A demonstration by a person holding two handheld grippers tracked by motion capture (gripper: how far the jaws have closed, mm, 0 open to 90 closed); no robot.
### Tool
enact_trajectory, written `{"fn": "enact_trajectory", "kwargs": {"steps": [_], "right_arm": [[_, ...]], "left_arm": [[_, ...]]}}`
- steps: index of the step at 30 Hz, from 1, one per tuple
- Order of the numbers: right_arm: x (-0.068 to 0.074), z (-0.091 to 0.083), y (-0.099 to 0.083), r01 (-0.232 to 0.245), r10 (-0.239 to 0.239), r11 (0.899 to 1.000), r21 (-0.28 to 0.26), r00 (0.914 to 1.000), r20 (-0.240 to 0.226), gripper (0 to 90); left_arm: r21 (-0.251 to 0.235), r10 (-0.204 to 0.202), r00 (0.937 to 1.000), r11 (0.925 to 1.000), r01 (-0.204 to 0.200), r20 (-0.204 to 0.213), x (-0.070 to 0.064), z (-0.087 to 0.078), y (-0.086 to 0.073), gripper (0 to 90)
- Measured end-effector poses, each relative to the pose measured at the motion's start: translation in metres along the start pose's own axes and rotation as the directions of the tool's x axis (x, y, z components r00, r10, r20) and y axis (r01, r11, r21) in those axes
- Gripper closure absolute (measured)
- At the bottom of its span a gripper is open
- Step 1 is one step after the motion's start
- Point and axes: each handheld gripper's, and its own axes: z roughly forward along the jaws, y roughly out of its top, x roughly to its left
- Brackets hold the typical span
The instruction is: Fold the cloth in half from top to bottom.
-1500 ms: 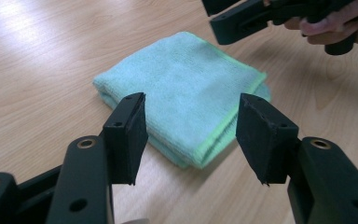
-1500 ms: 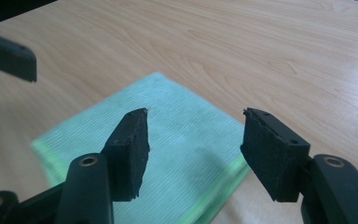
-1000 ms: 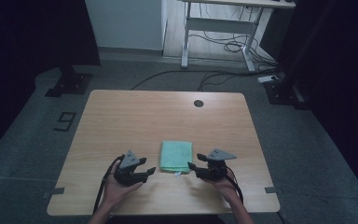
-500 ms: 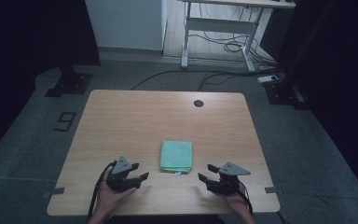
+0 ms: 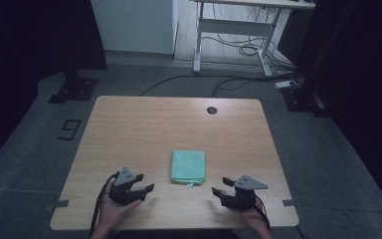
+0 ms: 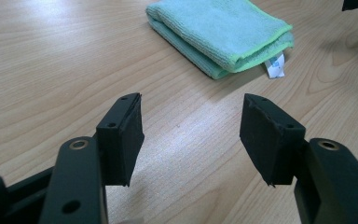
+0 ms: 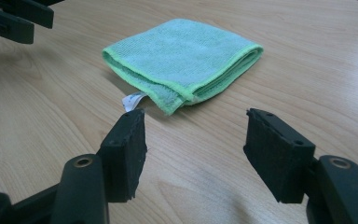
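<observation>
Left gripper (image 5: 140,188) sits low over the table (image 5: 144,129), fingers (image 6: 121,135) spread wide with bare wood between them; the folded green cloth (image 5: 188,167) lies ahead of those fingers and off to their right, clear of them; right gripper (image 5: 220,191) mirrors it, fingers (image 7: 126,154) parted and gripping nothing, the cloth just beyond their tips, nearer the left one; a small white tag (image 7: 133,100) pokes from the cloth's near corner, close to that left fingertip.
</observation>
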Motion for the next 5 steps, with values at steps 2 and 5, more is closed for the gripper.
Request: {"fn": "enact_trajectory", "kwargs": {"steps": [2,5], "right_arm": [[-0.0015,-0.0012,0.0002,-0.004,0.004,1.000,-0.007,1.0000,0.006,37.2],[-0.0035,-0.0027,0.0008,-0.007,0.008,1.000,-0.012,0.9999,0.014,36.8]], "left_arm": [[0.000,-0.001,1.0000,1.0000,0.001,-0.002,0.0007,-0.0001,-0.0003,38.9],[-0.001,-0.006,1.0000,1.0000,0.006,-0.001,0.0017,-0.0003,-0.0007,38.7]]}}
